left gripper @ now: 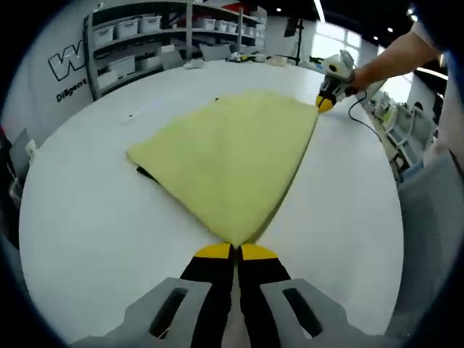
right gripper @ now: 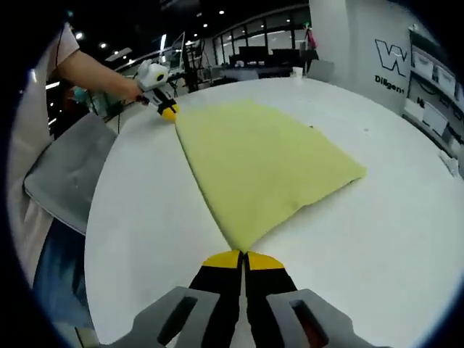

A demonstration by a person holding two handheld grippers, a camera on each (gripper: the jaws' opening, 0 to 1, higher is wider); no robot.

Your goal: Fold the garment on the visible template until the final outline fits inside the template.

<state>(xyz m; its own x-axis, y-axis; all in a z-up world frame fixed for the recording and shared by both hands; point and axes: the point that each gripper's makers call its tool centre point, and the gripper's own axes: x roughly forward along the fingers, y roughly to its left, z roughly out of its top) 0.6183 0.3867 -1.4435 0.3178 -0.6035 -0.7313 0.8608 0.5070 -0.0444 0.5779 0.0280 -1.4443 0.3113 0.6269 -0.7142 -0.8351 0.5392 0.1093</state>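
A yellow garment (left gripper: 228, 159) is laid folded on a white round table (left gripper: 87, 210), approx. at its centre. In the left gripper view, the left gripper (left gripper: 236, 251) is closed on the garment's near corner, jaws pressed together w/ cloth between the yellow tips. The right gripper (left gripper: 325, 103) is seen at the far corner, held by a hand (left gripper: 357, 76). In the right gripper view, the right gripper (right gripper: 243, 256) is clamped likewise on its corner. A dark edge (left gripper: 145, 172), poss. the template, is seen under the garment. Shelves (left gripper: 167, 36) are seen behind.

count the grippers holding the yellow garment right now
2: the left gripper is shut on the yellow garment at one corner, and the right gripper is shut on the opposite corner.
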